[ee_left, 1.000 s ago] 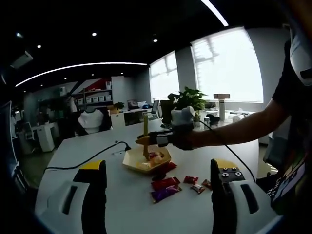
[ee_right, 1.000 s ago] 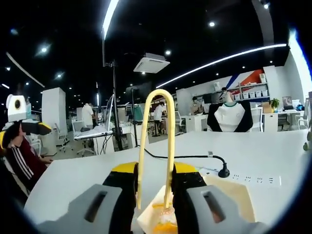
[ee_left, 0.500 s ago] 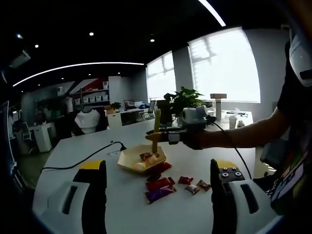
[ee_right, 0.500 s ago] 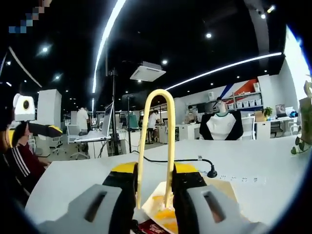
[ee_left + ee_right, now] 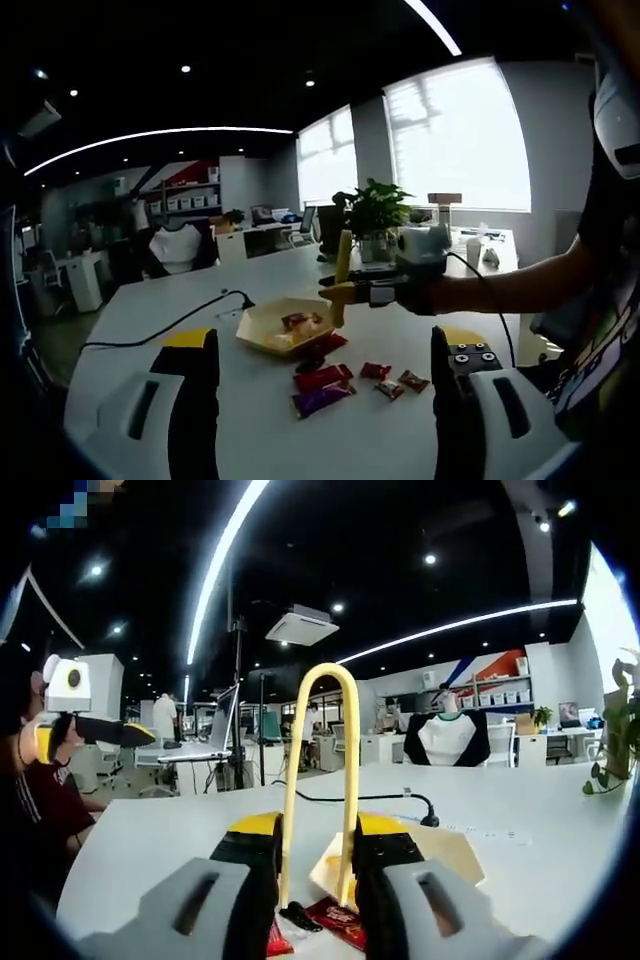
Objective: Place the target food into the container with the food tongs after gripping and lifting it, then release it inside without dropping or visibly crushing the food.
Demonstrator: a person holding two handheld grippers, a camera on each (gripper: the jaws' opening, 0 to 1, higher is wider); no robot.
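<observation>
Yellow food tongs (image 5: 320, 780) clenched upright in right hand-held gripper (image 5: 318, 880), beige container (image 5: 425, 855) just beyond.

No legible text, label or brand; snack wrappers (image 5: 322, 378) too small and blurred to read.

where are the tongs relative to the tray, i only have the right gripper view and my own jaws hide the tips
Observer: In the left gripper view the right gripper holds the yellow tongs at the right-hand edge of the yellow tray, tips pointing down.
Operator: anything in the tray
Observer: Yes, a few food pieces lie inside it, some dark red and some pale.
Operator: how many wrappers are left on the table
Observer: Several. A red and a purple packet lie nearest, with two small candies to their right.
</observation>
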